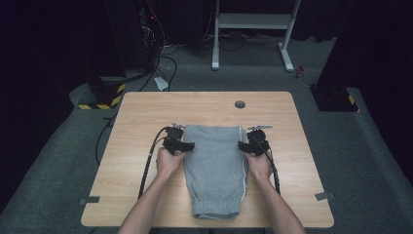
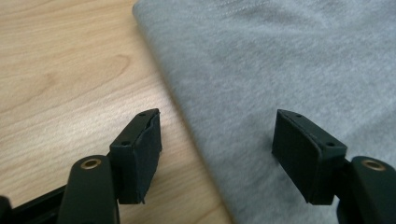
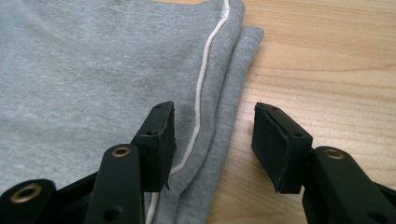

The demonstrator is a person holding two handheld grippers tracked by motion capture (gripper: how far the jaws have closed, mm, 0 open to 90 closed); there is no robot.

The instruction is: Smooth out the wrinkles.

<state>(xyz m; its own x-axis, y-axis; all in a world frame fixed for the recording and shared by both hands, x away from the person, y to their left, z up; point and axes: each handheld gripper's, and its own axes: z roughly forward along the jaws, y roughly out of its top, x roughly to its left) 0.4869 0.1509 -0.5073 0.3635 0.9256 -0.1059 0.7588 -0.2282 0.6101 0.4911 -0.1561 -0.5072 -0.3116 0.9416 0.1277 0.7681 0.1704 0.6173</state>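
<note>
- The elastic cuffs of the grey sweatpants overhang the table's near edge; the garment lies folded lengthwise at mid-table.
- Left gripper and right gripper each straddle a side edge of the fabric, jaws open and holding nothing.
- Judgement: lengthwise fold done, crosswise fold pending.
- The far hem's layer count is unclear.

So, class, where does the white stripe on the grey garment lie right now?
In the high view, the white stripe runs along the right edge of the grey garment, beside the right gripper.
</note>
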